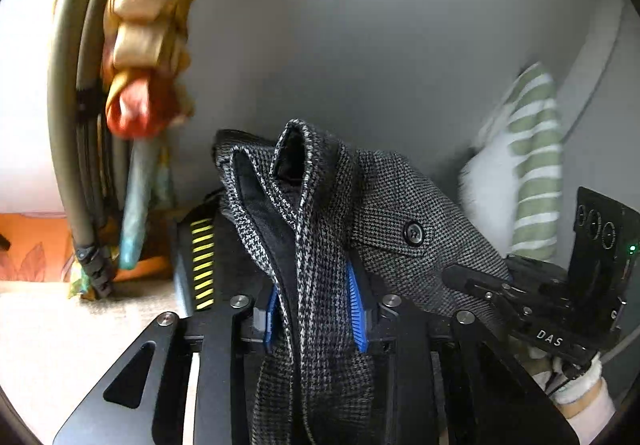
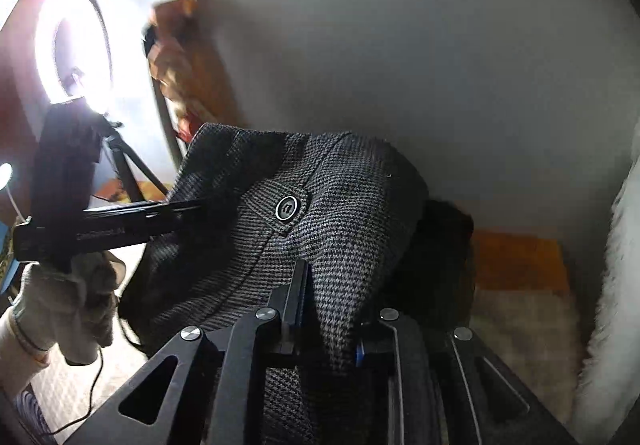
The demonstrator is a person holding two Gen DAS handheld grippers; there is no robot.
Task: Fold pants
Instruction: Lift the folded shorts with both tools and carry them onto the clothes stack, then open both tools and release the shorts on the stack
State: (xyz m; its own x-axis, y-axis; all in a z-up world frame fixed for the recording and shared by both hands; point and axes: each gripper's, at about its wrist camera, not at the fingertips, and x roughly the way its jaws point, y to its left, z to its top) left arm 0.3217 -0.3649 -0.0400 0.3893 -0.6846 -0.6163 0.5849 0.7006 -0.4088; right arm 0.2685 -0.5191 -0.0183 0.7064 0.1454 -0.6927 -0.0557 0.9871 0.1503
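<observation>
Grey houndstooth pants [image 1: 404, 213] with a black button hang bunched in the air before a grey wall. My left gripper [image 1: 316, 309] is shut on a bunched waistband edge of the pants, cloth pinched between its blue pads [image 1: 356, 309]. My right gripper [image 2: 328, 317] is shut on another part of the same pants [image 2: 344, 205], near the buttoned pocket flap. In the left wrist view the right gripper [image 1: 480, 285] shows at right, touching the cloth. In the right wrist view the left gripper [image 2: 120, 229] shows at left, held by a gloved hand [image 2: 68, 309].
A rack with orange and gold cloths [image 1: 144, 29] hangs at left. A green-striped white cloth [image 1: 532, 165] is at right. A bright ring light on a tripod [image 2: 76, 49] stands at left. A light bed surface [image 1: 60, 329] with orange bedding [image 2: 516, 257] lies below.
</observation>
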